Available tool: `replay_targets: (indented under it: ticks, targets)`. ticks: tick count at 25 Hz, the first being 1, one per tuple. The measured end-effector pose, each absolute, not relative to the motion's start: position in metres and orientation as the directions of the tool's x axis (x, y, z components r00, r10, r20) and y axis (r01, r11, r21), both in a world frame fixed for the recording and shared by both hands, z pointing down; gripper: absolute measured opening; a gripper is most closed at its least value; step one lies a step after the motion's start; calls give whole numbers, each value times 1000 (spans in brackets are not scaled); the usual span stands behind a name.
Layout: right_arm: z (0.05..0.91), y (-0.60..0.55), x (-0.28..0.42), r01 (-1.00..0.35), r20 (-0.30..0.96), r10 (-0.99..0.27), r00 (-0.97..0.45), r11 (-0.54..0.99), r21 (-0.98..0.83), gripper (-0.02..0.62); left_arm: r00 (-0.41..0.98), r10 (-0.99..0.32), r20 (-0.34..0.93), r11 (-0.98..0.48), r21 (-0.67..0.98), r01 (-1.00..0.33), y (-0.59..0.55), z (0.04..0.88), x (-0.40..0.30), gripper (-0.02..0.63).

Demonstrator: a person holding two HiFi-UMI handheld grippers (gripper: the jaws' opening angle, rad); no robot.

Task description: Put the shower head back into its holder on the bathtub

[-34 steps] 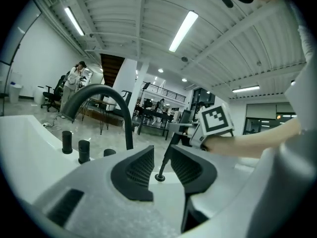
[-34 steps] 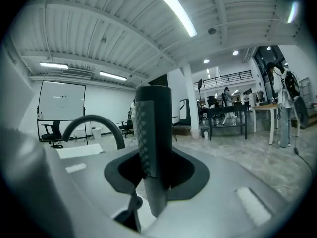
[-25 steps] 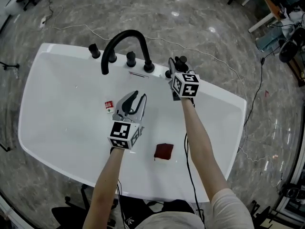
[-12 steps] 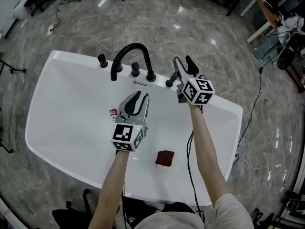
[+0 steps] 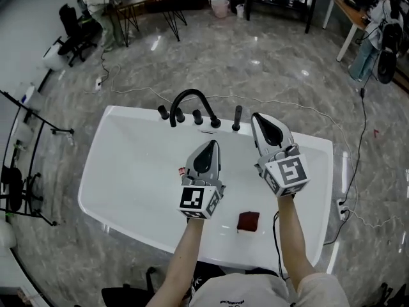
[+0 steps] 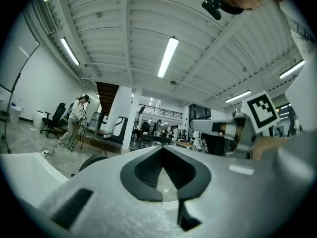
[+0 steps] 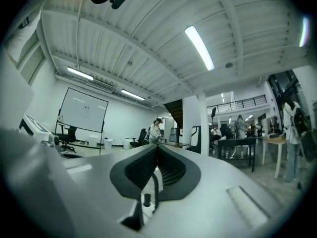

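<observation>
Shower head [image 5: 238,117] stands upright on the tub's [image 5: 137,112] far rim, apparently seated. Left gripper [image 5: 211,146] and right gripper [image 5: 258,119], just closed and empty, hover clear because nothing seems left to do.

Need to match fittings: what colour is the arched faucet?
Black faucet, best seen in the head view.

A white bathtub [image 5: 128,171] fills the middle of the head view, standing on a grey marbled floor [image 5: 268,62]. Along its far rim, at upper centre, sit a black arched faucet [image 5: 192,98], three black knobs [image 5: 198,116] and, rightmost, the shower head [image 5: 238,117], upright. Inside the tub lie a dark red square [image 5: 248,221] at lower right and a small red and white item [image 5: 182,170] near the centre.
</observation>
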State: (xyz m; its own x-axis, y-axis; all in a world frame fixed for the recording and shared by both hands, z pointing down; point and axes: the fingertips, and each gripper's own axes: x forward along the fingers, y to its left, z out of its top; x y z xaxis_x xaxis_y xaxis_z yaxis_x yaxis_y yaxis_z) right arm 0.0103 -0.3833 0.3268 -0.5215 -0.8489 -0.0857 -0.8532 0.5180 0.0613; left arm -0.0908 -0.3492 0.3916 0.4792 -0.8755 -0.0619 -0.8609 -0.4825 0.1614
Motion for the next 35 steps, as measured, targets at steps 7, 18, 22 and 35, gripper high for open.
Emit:
replay_targets:
  ticks: [7, 18, 22, 35]
  targets:
    - [308, -260, 32, -806, -130, -811, -570, 583, -100, 8, 498, -858, -129, -513, 149, -845, -255, 348, -57, -2]
    - [364, -162, 58, -795, 21, -800, -600, 592, -134, 8, 467, -877, -112, -479, 130, -868, -185, 354, -11, -2]
    - [357, -149, 63, -787, 0, -791, -612, 608, -104, 8, 473, -874, -115, -484, 110, -868, -175, 353, 3, -2]
    - [350, -145, 71, -792, -20, -797, -604, 603, -93, 8, 454, -885, -103, -463, 98, -881, -164, 351, 3, -2]
